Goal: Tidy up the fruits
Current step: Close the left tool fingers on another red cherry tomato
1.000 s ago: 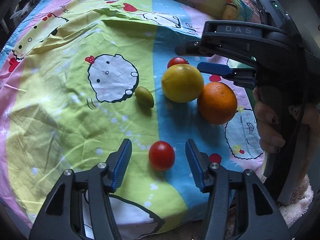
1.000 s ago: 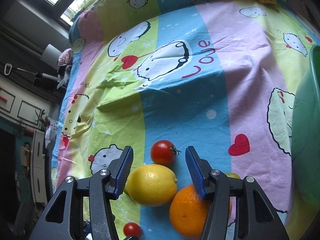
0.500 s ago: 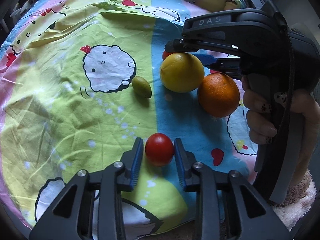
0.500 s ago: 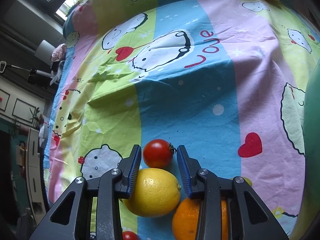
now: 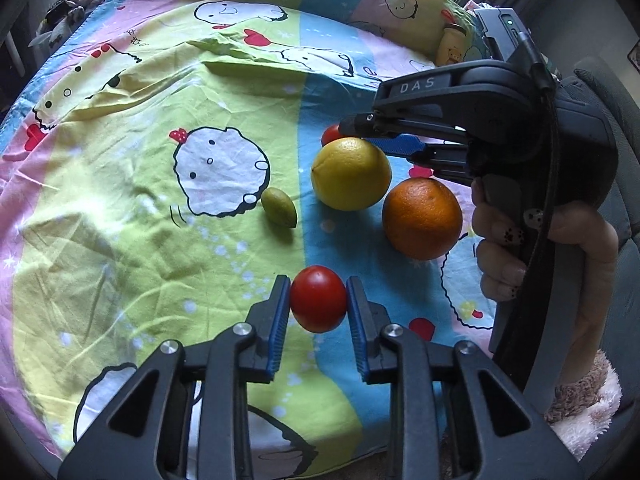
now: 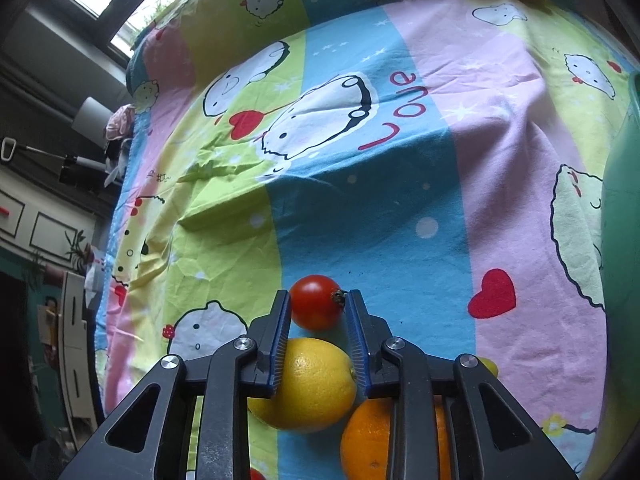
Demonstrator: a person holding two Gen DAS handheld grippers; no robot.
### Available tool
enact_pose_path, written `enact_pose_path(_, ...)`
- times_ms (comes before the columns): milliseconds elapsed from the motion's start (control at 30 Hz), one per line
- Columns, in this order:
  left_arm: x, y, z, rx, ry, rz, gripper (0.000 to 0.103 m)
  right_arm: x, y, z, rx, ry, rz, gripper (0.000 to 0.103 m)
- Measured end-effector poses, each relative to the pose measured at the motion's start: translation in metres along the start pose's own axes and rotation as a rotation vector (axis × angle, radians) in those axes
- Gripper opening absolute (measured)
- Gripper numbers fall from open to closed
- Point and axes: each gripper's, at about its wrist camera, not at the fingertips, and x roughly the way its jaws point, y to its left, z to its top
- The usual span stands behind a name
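Observation:
Fruits lie on a cartoon-print sheet (image 5: pixel 120 240). My left gripper (image 5: pixel 318 306) is shut on a red tomato (image 5: pixel 318 304) near the front edge. My right gripper (image 6: pixel 316 306) is shut on a second red tomato (image 6: pixel 314 300), which has a stem; it also shows in the left wrist view (image 5: pixel 330 135), mostly hidden behind the lemon. A yellow lemon (image 5: pixel 350 174), an orange (image 5: pixel 422 218) and a small green fruit (image 5: pixel 279 207) lie on the sheet between the two grippers. The lemon (image 6: pixel 316 384) and orange (image 6: pixel 368 440) sit under my right gripper.
A green container (image 6: pixel 624 280) stands at the right edge of the right wrist view. A small yellow jar (image 5: pixel 450 44) stands at the far right of the sheet. The sheet is wrinkled at the far left. A small yellow-green fruit (image 6: pixel 490 366) peeks out beside my right gripper.
Both grippers went from open around their tomatoes to shut on them. The views have pulled back a little from the sheet.

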Motion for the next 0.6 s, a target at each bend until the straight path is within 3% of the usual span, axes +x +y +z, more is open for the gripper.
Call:
enact_pose_path(333, -0.020, 0.001, 0.012, -0.024, -0.049, 0.029, 0.028, 0.005, -0.004, 0.003, 0.015, 0.024, 0.024, 0.026)
enact_pose_path(600, -0.059, -0.012, 0.070, -0.049, -0.202, 0.069, 0.028, 0.016, 0.000, 0.010, 0.004, 0.041, 0.049, 0.027)
